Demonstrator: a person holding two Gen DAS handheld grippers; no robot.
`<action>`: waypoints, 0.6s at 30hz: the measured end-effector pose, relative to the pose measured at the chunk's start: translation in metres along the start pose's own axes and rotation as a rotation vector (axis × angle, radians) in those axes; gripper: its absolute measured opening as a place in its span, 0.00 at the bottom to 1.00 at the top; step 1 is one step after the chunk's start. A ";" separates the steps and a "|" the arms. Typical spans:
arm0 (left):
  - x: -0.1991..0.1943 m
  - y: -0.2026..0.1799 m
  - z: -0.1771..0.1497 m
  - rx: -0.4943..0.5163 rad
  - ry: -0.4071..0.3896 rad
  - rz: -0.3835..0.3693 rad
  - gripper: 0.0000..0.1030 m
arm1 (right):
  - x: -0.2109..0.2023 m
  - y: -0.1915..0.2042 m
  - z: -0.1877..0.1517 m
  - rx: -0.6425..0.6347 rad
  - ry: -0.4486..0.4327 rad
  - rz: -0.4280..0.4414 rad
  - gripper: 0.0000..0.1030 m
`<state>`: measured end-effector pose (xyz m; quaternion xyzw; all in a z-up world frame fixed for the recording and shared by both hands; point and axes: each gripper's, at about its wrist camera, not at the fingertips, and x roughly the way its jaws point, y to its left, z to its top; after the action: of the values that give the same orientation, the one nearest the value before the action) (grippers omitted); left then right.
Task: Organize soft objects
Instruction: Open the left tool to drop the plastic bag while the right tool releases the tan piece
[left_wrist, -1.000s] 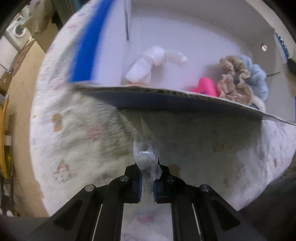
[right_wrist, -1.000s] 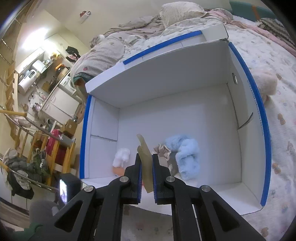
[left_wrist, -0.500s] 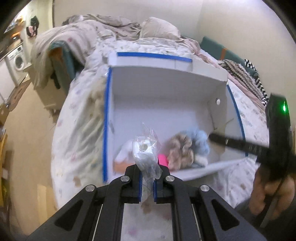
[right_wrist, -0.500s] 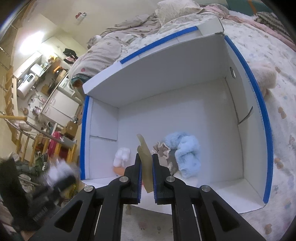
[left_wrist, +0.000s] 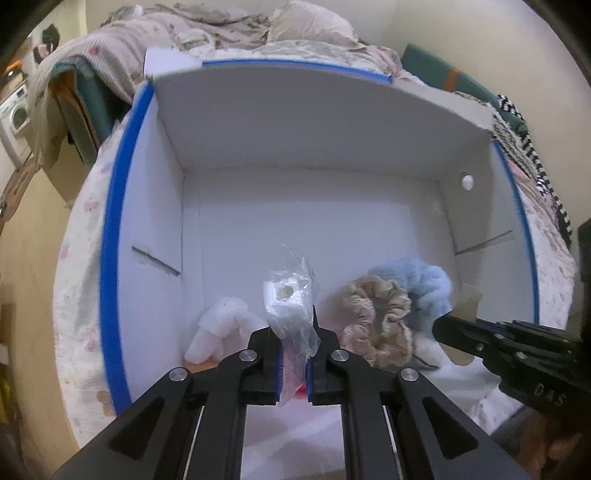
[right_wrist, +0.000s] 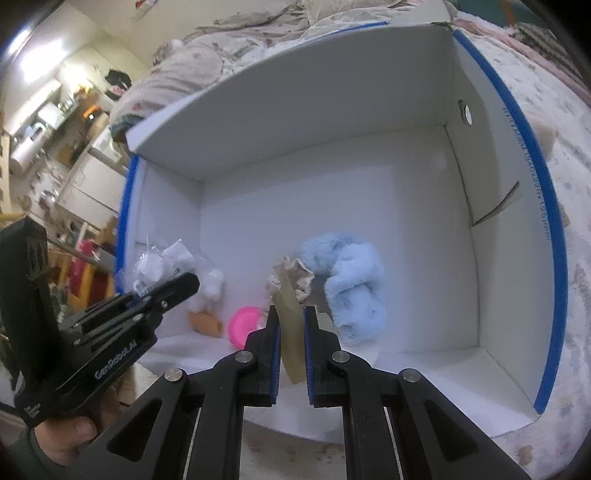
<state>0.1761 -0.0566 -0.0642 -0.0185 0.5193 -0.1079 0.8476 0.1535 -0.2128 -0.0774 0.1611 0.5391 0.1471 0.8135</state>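
Note:
A white box with blue edges (left_wrist: 114, 236) lies open on a bed. My left gripper (left_wrist: 294, 369) is shut on a clear plastic bag holding a white soft item (left_wrist: 288, 302), held over the box's near edge; it also shows in the right wrist view (right_wrist: 159, 266). My right gripper (right_wrist: 291, 350) is shut on a tan card tag (right_wrist: 290, 332) over the box front. Inside lie a blue fluffy scrunchie (right_wrist: 351, 284), a beige scrunchie (left_wrist: 376, 321), a white plush piece (left_wrist: 218, 328) and a pink item (right_wrist: 243, 325).
The box (right_wrist: 535, 221) sits on a floral bedspread (left_wrist: 81, 280) with rumpled bedding (left_wrist: 207, 26) behind. A beige plush (right_wrist: 545, 133) lies outside the box's right wall. Kitchen furniture (right_wrist: 55, 122) stands at far left.
My left gripper has risen from below the box's front edge and moved forward over the box with the bag. My right gripper has moved closer to the box, still holding the tag.

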 end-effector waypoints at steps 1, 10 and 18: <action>0.003 0.000 0.000 -0.006 0.009 -0.006 0.08 | 0.002 0.001 0.000 -0.008 0.003 -0.014 0.13; 0.008 -0.004 0.005 -0.015 0.009 0.024 0.65 | 0.006 -0.004 0.008 0.039 -0.030 -0.040 0.85; -0.004 -0.007 -0.001 -0.022 -0.017 0.051 0.66 | 0.005 -0.015 0.011 0.085 -0.020 -0.065 0.93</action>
<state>0.1722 -0.0627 -0.0604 -0.0157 0.5135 -0.0805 0.8542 0.1665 -0.2256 -0.0835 0.1794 0.5417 0.0961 0.8155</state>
